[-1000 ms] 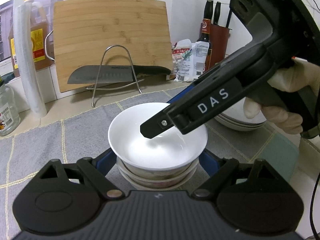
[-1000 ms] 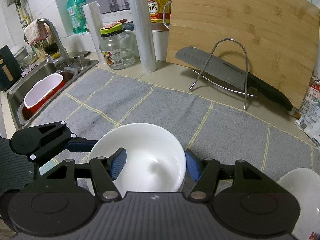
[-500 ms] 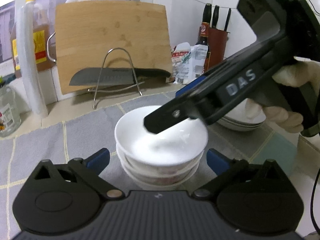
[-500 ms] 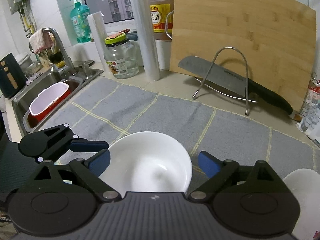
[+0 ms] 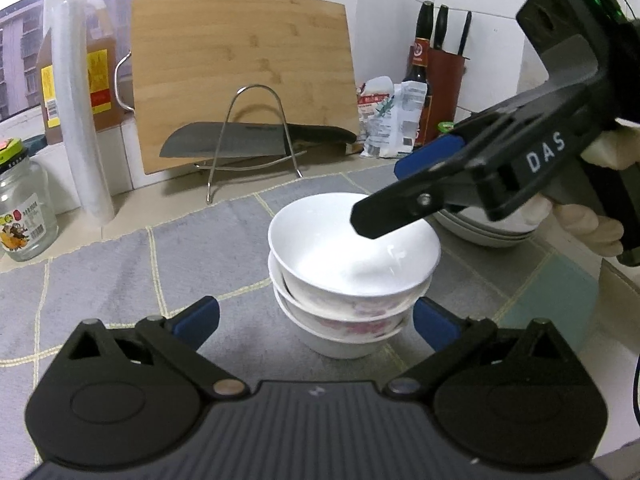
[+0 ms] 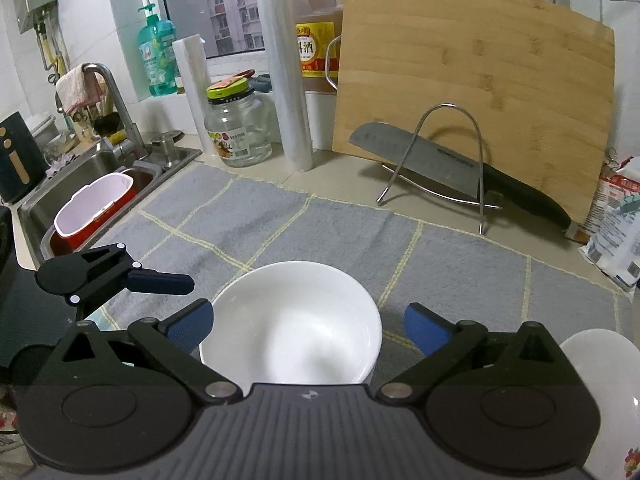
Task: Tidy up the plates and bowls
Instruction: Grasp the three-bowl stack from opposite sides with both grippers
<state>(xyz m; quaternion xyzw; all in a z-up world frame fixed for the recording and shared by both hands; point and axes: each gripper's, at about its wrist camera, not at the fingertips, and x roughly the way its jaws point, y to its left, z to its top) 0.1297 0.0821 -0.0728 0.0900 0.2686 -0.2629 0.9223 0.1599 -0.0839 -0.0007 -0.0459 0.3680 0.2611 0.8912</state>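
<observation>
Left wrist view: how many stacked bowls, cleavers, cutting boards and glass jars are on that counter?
Stacked bowls: 3
Cleaver: 1
Cutting board: 1
Glass jar: 1
Total: 6

White letters "DAS" stand on the right hand-held gripper (image 5: 404, 184).
</observation>
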